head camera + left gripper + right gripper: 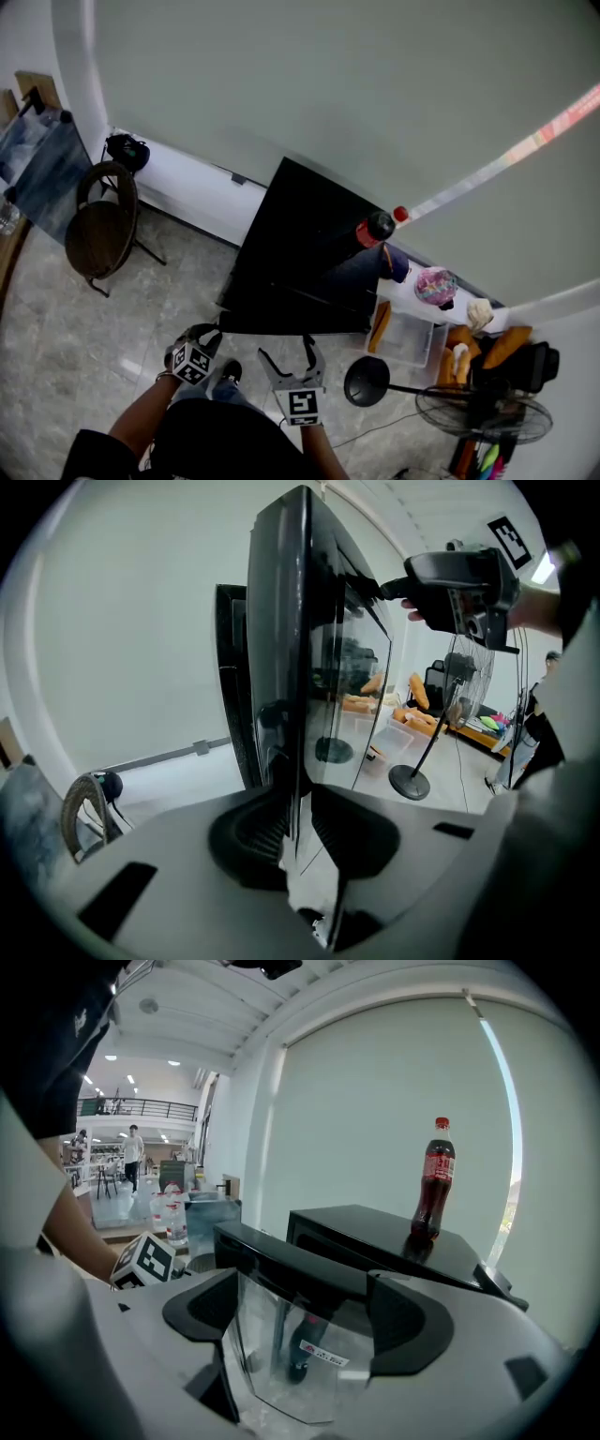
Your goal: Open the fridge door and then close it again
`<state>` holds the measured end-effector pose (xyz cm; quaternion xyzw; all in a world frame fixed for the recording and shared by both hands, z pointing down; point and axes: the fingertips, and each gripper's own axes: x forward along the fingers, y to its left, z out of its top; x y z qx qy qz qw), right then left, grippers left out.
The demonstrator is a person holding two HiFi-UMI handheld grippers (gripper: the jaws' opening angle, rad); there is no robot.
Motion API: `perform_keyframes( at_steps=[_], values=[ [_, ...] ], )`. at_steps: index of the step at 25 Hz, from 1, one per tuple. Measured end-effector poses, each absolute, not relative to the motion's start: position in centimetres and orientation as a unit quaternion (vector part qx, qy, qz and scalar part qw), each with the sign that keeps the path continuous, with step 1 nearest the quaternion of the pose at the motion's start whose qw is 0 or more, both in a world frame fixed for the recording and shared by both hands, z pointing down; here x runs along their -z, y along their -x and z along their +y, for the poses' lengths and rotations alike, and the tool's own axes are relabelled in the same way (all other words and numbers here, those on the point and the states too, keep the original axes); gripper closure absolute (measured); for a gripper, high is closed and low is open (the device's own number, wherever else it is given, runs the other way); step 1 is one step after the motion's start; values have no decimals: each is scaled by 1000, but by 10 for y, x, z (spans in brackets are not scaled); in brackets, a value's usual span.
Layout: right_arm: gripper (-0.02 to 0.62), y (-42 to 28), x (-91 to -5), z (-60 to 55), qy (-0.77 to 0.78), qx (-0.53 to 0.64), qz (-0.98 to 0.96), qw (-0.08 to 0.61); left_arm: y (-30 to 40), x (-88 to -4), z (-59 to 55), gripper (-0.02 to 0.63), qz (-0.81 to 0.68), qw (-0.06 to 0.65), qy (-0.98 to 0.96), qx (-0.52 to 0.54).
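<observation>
Door: the see-through glass door (281, 621) of the small black fridge (309, 225) is standing open | Left tongs (298, 832) are pinching the door's thin edge | Right tongs (300, 1312) are gaping wide, gripping nothing | Risk: I think a hard swing could be shaking the dark red-capped cola bottle (437, 1180) off the fridge top, or the pinch could be slipping.

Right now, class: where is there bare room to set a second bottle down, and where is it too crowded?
The fridge top is bare left of the cola bottle. The floor between the chair and the fridge is also free. Right of the fridge it is crowded: plastic bin, round stand base, fan. The left gripper holds the open fridge door.
</observation>
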<state>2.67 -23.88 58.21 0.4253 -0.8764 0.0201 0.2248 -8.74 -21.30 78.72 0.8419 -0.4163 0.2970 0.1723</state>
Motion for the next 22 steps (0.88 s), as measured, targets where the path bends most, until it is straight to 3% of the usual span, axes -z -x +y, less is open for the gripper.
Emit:
perform_keyframes(
  at_steps=[4,10,14,22],
  values=[
    [204,-29,-583,-240,-413,-5,-881,232,82,-786,-197,534,-422,179,-836,-301],
    [221,-34,-583,-229,-382,19,-895,230,73,-788,-167,535,-451,190,-818,-301],
    [231,-36,-578,-218,-367,8,-910,191,62,-789,-148,537,-476,191,-805,-298],
    [233,-49,-586,-198,-321,50,-923,206,46,-791,-120,537,-518,203,-776,-298]
  ],
)
